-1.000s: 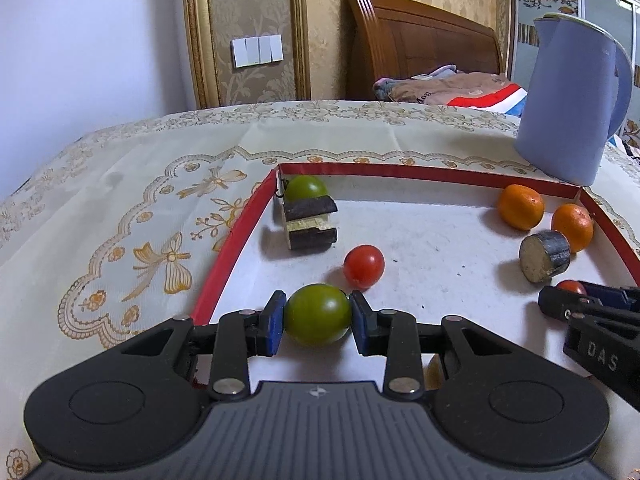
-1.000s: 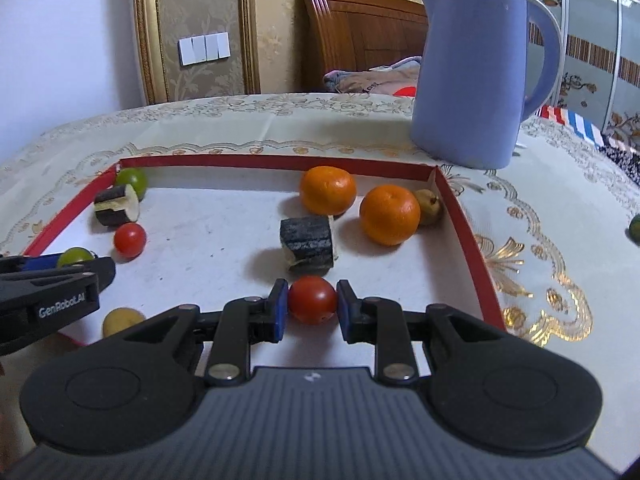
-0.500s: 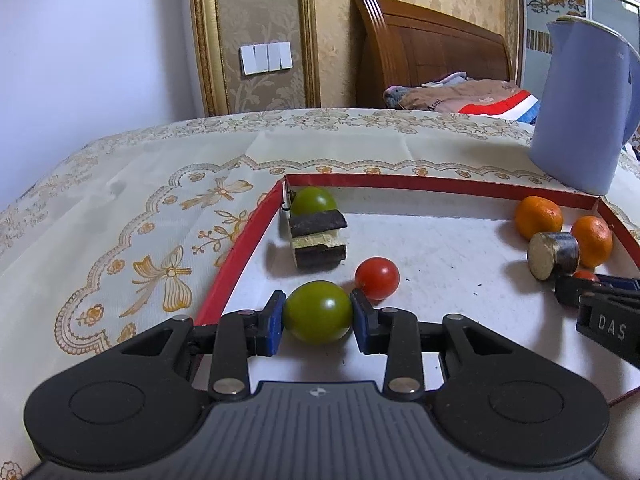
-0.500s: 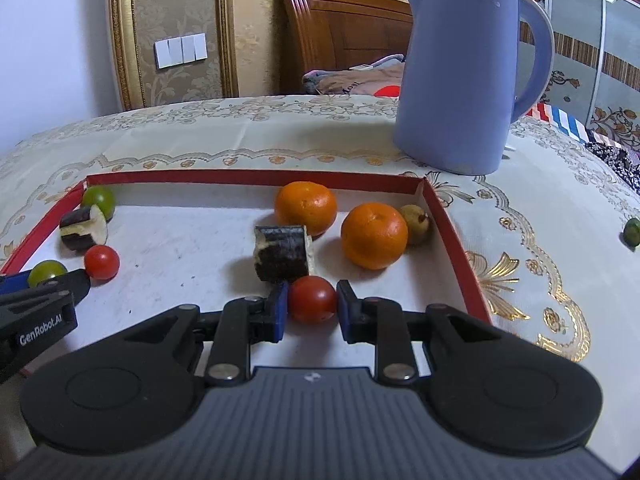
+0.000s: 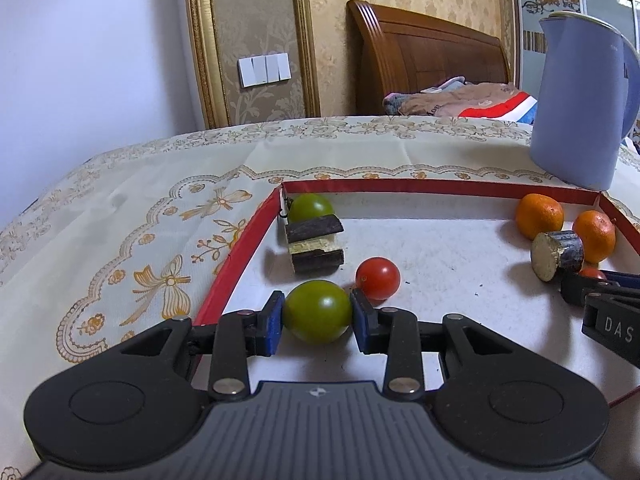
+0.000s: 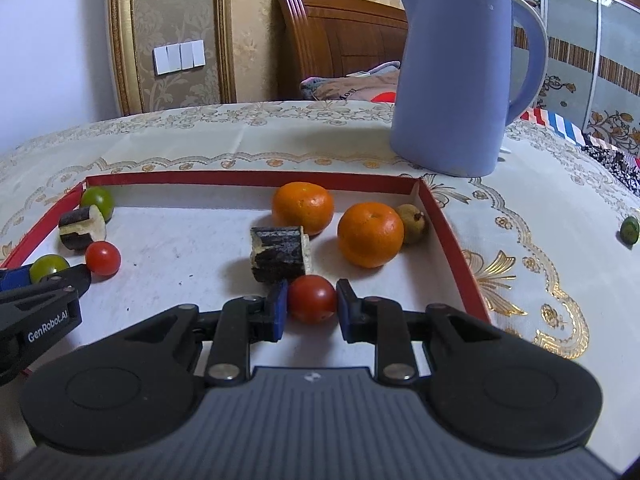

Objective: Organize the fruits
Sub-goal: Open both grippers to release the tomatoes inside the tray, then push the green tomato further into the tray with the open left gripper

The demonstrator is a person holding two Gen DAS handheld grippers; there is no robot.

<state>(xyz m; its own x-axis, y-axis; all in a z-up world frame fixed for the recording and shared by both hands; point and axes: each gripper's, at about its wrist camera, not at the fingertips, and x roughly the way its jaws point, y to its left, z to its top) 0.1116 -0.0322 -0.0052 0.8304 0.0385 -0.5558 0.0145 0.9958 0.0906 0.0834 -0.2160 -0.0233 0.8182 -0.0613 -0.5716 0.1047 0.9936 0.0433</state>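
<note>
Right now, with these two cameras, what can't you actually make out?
- Undersides of the green tomato in the left gripper and the red tomato in the right gripper: whether they rest on the tray is unclear.
- Tray's near edge: covered by the gripper bodies in both views.
- Small green fruit on the tablecloth: too small to identify, right view.

You see: tray (image 6: 436,216) red rim, white floor | worktop (image 5: 120,208) cream cloth, gold floral pattern | jug (image 6: 452,76) pale blue | two oranges (image 6: 370,234) orange | your left gripper (image 5: 318,316) tomato (image 5: 318,310) green | your right gripper (image 6: 312,300) tomato (image 6: 312,298) red | fingers (image 6: 278,308) blue pads
</note>
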